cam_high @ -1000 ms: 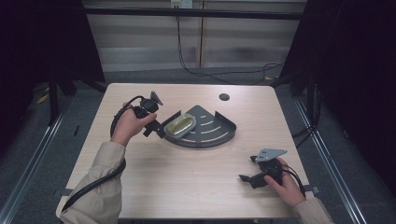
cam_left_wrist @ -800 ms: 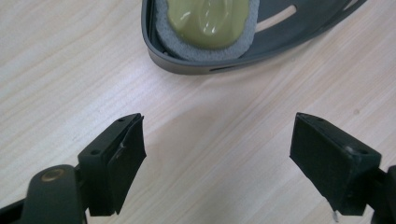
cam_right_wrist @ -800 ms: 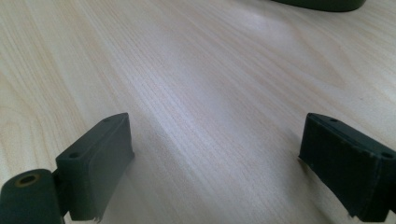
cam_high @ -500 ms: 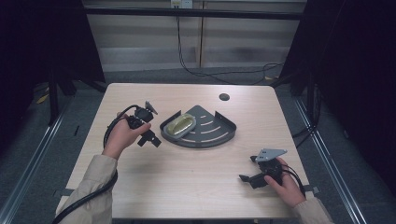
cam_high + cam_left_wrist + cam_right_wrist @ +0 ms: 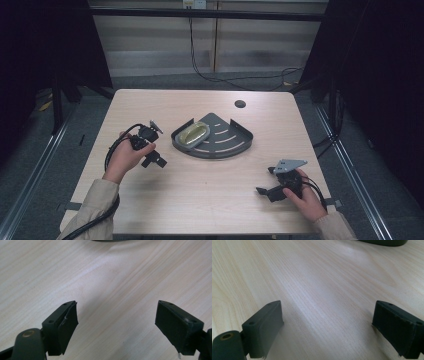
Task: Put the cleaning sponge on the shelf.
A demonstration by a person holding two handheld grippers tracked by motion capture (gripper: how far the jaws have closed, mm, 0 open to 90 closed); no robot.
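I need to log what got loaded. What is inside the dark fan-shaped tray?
A yellowish oval dish lies in the tray's left end; the rest is bare slotted floor. Whatever is under the dish is hidden.

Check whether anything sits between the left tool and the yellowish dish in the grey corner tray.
Nothing visible lies between them. The left tool is open over bare table, beside the tray; the tray's low rim borders the dish.

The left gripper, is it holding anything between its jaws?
No. The left gripper has its jaws spread wide, with nothing but bare table between them.
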